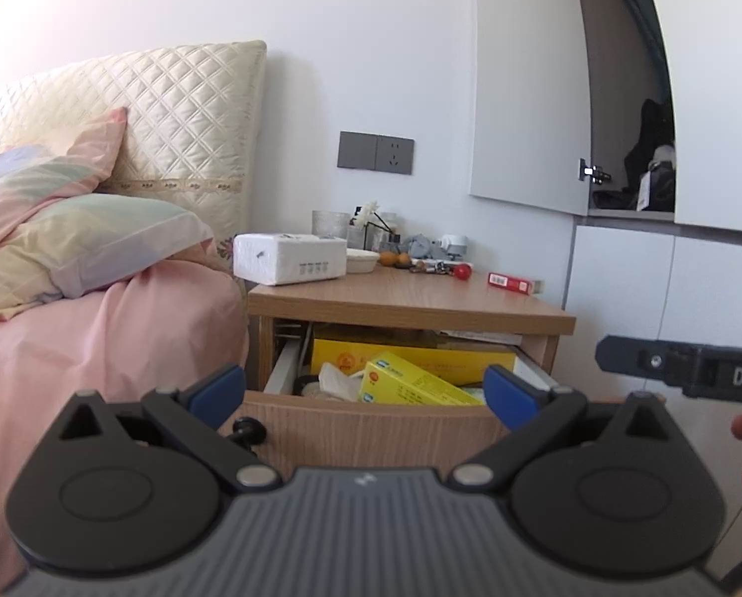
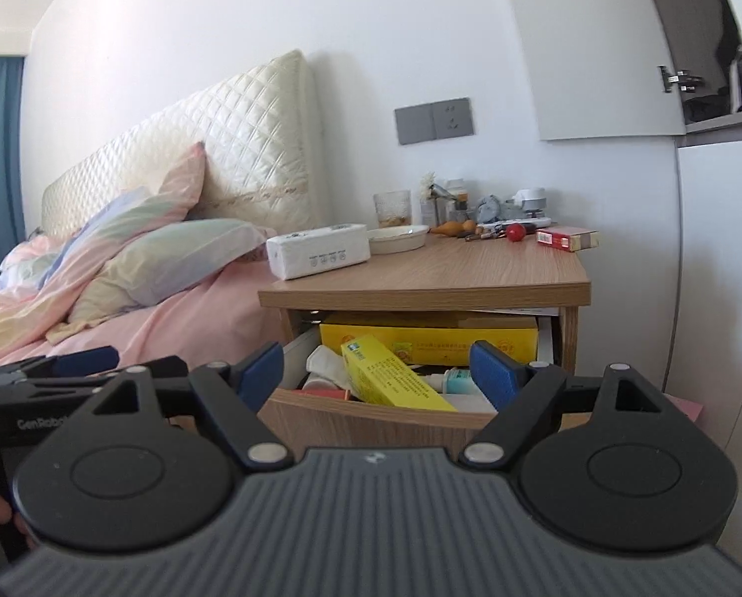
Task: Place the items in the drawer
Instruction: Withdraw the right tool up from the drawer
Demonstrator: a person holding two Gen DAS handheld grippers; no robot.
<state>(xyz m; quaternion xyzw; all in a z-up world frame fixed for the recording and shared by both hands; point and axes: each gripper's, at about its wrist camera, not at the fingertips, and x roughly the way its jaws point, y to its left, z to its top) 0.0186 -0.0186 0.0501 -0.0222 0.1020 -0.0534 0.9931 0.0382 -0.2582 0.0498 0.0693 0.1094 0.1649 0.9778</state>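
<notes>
The wooden nightstand's drawer [image 1: 366, 425] [image 2: 371, 423] stands pulled open, filled with yellow boxes [image 1: 410, 383] [image 2: 390, 378], tissue and small bottles. On the nightstand top [image 1: 400, 293] [image 2: 445, 263] lie a white tissue pack [image 1: 291, 258] [image 2: 318, 251], a red cigarette pack [image 1: 512, 281] [image 2: 567, 239], a red ball [image 1: 463, 272] [image 2: 515, 233], a bowl and small clutter. My left gripper [image 1: 366, 393] is open and empty, just in front of the drawer. My right gripper [image 2: 378, 370] is open and empty, also facing the drawer.
A bed with pink bedding and pillows [image 1: 72, 248] [image 2: 147, 258] adjoins the nightstand's left side. White wardrobe doors [image 1: 669, 298] [image 2: 719, 248] stand to the right, one upper door ajar. The drawer's black knob [image 1: 249, 430] sits at its front left. A glass [image 2: 392, 206] stands at the back.
</notes>
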